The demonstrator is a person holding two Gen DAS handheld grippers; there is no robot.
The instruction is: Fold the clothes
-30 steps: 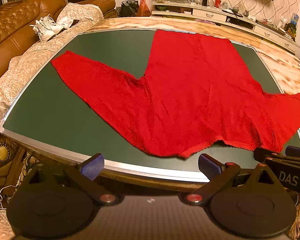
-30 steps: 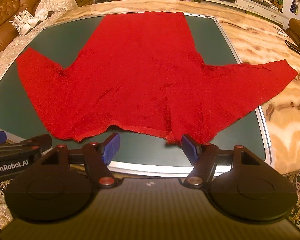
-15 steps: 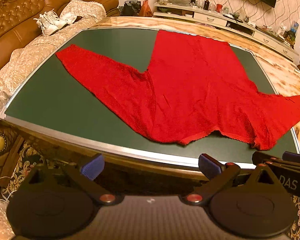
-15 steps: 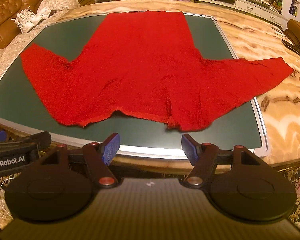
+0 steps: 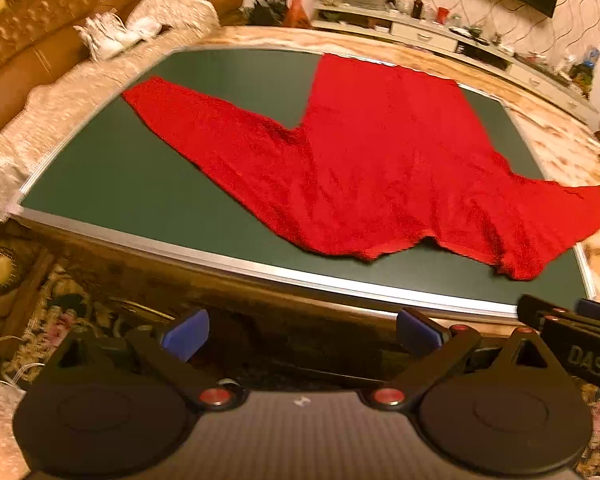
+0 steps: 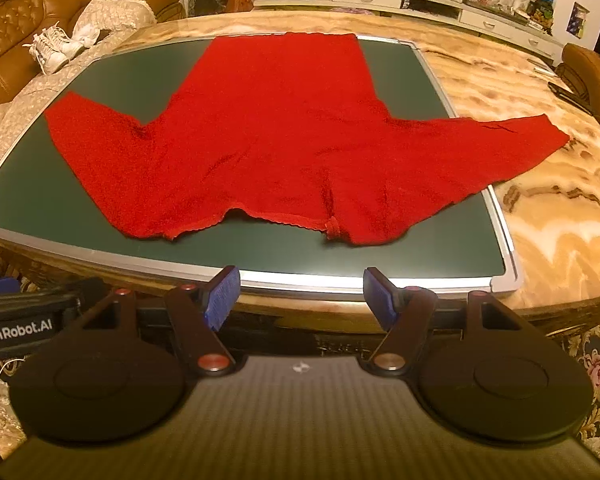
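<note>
Both tongs are hanging released, off the near edge of the table, gripping nothing. Left gripper [image 5: 302, 334] is holding its blue pads [image 5: 186, 334] wide apart below the rim; right gripper [image 6: 302, 298] is doing likewise, its pads [image 6: 222, 298] spread just short of the rim.

Marble table [image 6: 560, 216] is carrying a green mat [image 6: 60, 200] with a silver frame, and no containers are showing on either. Red sweater [image 6: 276, 132] is lying flat and face-down or face-up, which cannot be told, across the mat. Its long axis, sleeve tip to sleeve tip, is running left to right. Its collar edge is pointing toward the grippers, and its hem is lying at the far edge of the mat. Left sleeve [image 5: 204, 128] is resting wholly on the mat; right sleeve [image 6: 500, 144] is overhanging the frame onto bare marble.

Brown sofa [image 6: 4, 40] is standing to the left, with white sneakers [image 6: 52, 50] sitting on its cover.
</note>
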